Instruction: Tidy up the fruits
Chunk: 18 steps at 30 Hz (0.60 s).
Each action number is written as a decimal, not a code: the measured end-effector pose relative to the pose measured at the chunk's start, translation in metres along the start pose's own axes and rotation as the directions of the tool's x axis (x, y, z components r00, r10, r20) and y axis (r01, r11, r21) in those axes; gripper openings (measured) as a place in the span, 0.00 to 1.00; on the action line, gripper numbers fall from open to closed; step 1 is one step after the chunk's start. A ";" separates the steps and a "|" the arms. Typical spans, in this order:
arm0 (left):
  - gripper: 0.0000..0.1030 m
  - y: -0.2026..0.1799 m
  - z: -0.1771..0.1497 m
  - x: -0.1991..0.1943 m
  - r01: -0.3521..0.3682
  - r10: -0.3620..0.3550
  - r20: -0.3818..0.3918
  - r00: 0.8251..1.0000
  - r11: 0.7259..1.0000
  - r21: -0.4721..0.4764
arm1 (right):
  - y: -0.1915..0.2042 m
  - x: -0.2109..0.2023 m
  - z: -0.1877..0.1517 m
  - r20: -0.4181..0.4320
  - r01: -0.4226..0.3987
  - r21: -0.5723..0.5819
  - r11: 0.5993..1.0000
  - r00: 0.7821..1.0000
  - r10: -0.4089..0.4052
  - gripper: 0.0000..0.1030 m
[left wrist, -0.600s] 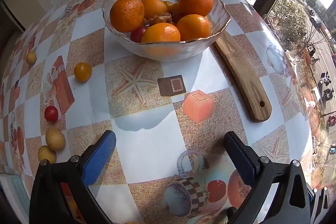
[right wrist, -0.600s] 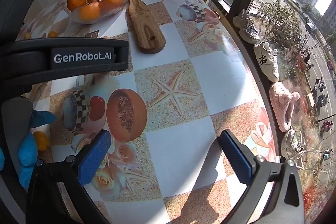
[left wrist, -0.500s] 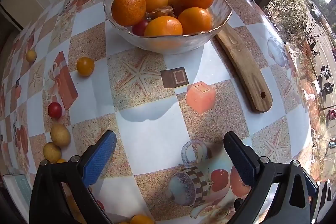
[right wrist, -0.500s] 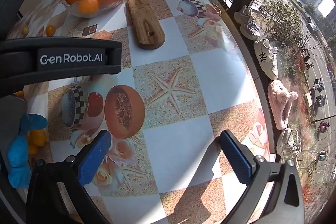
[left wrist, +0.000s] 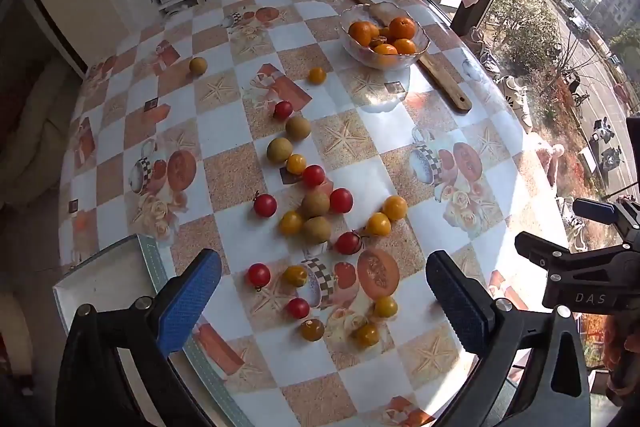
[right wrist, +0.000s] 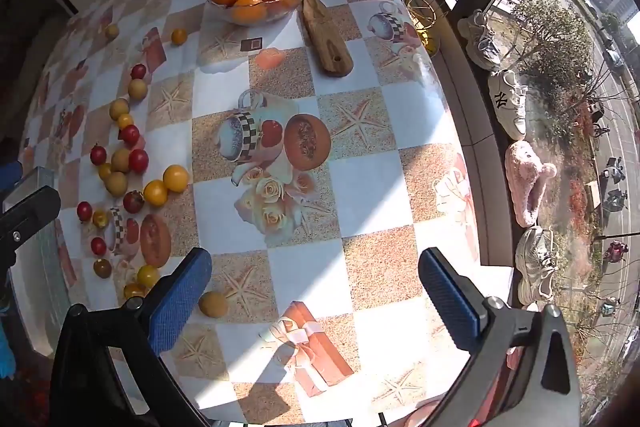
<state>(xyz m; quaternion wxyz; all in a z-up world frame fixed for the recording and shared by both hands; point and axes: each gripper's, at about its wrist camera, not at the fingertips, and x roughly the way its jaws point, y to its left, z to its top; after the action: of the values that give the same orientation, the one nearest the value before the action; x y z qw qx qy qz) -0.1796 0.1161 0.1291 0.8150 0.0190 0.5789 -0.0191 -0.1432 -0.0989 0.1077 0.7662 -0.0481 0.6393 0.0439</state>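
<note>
Left gripper (left wrist: 322, 291) and right gripper (right wrist: 314, 291) are both hovering with jaws spread, holding nothing. Small fruits (left wrist: 316, 205) are lying scattered mid-table in a loose band running toward the glass bowl (left wrist: 420, 47) of oranges (left wrist: 402, 27) at the far side. Since 0.6 s ago, both views are sitting much farther back from the bowl. A white tray (left wrist: 104, 279) is partly hidden behind the left finger.
</note>
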 end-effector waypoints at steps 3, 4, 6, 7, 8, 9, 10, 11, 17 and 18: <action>1.00 0.014 -0.026 -0.017 -0.084 0.084 -0.018 0.996 0.996 0.029 | 0.023 -0.012 -0.006 -0.044 0.030 -0.038 0.999 0.998 -0.032 1.00; 1.00 0.018 -0.033 -0.021 -0.088 0.089 -0.034 0.995 0.996 0.031 | 0.031 -0.016 -0.006 -0.057 0.026 -0.053 0.998 0.998 -0.029 1.00; 1.00 0.024 -0.047 -0.027 -0.084 0.086 -0.062 0.994 0.996 0.039 | 0.042 -0.025 -0.008 -0.074 -0.023 -0.070 0.997 0.997 0.018 1.00; 1.00 0.026 -0.052 -0.031 -0.077 0.080 -0.068 0.994 0.996 0.044 | 0.046 -0.029 -0.009 -0.078 -0.041 -0.074 0.996 0.996 0.035 1.00; 1.00 0.027 -0.056 -0.034 -0.074 0.078 -0.072 0.994 0.996 0.048 | 0.050 -0.032 -0.010 -0.081 -0.054 -0.080 0.995 0.996 0.048 1.00; 1.00 0.028 -0.059 -0.037 -0.073 0.076 -0.074 0.994 0.996 0.050 | 0.055 -0.035 -0.008 -0.080 -0.062 -0.084 0.995 0.995 0.055 1.00; 1.00 0.028 -0.061 -0.040 -0.076 0.079 -0.082 0.993 0.996 0.046 | 0.058 -0.039 -0.007 -0.070 -0.060 -0.085 0.995 0.996 0.054 1.00; 1.00 0.029 -0.062 -0.042 -0.083 0.085 -0.099 0.991 0.996 0.032 | 0.060 -0.041 -0.008 -0.067 -0.057 -0.092 0.994 0.996 0.051 1.00; 1.00 0.021 -0.061 -0.049 -0.057 0.052 -0.114 0.992 0.998 -0.033 | 0.068 -0.048 -0.005 -0.105 -0.101 -0.162 0.982 0.991 0.085 1.00; 1.00 0.020 -0.060 -0.051 -0.064 0.060 -0.113 0.992 0.997 -0.031 | 0.068 -0.048 -0.004 -0.105 -0.100 -0.164 0.981 0.991 0.083 1.00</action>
<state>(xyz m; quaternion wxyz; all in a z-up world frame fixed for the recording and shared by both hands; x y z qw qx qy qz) -0.2516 0.1399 0.1573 0.7816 0.0239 0.6231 0.0176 -0.1644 -0.0320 0.1525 0.7242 -0.0853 0.6717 0.1308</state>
